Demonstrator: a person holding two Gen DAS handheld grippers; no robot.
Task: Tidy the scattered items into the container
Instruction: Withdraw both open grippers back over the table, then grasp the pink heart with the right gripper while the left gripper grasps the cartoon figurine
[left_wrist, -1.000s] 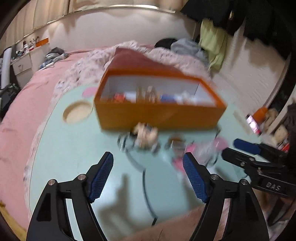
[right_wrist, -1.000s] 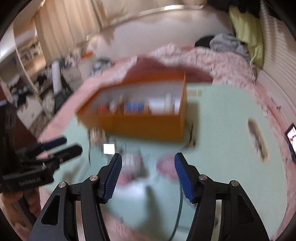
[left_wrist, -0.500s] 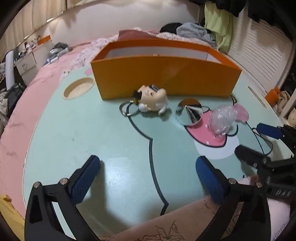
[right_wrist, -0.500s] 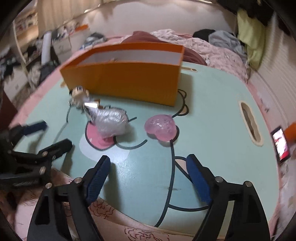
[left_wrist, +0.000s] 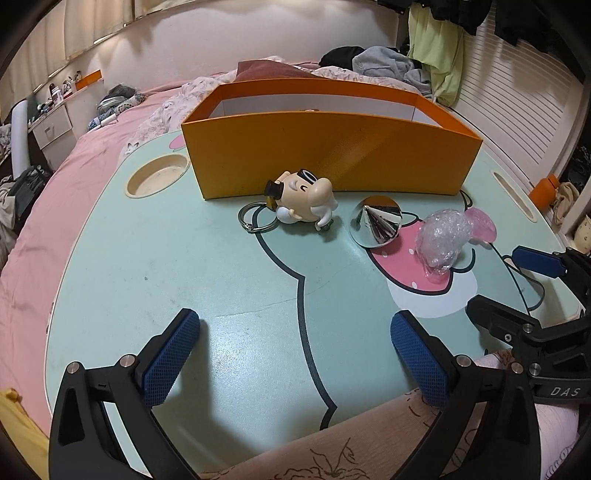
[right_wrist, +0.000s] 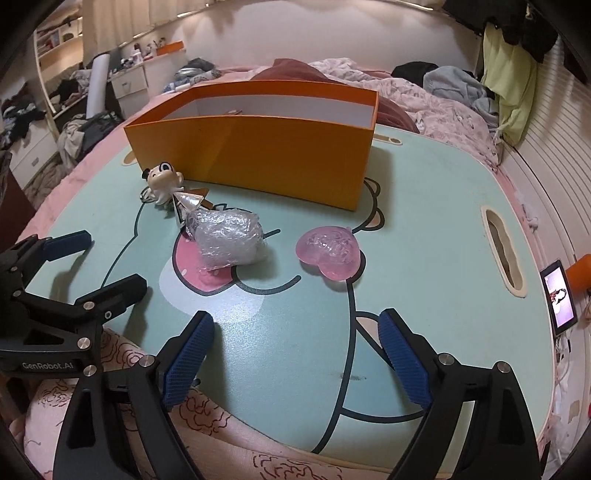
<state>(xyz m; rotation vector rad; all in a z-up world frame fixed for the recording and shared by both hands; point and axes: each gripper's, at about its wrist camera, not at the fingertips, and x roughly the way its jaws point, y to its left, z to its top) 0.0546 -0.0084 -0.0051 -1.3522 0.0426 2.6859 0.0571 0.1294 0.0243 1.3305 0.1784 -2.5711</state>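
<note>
Here the orange box (left_wrist: 332, 155) lies lengthwise left-to-right; both tongs (left_wrist: 295, 354) (right_wrist: 295, 354) gape, empty.

"DAS" on the right gripper (left_wrist: 524, 284); "GenRobot.AI" (white lettering) on the left gripper (right_wrist: 99, 258)

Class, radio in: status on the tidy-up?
Left gripper and right gripper open, empty. Four items before orange box, untouched. Nothing blocking.
</note>
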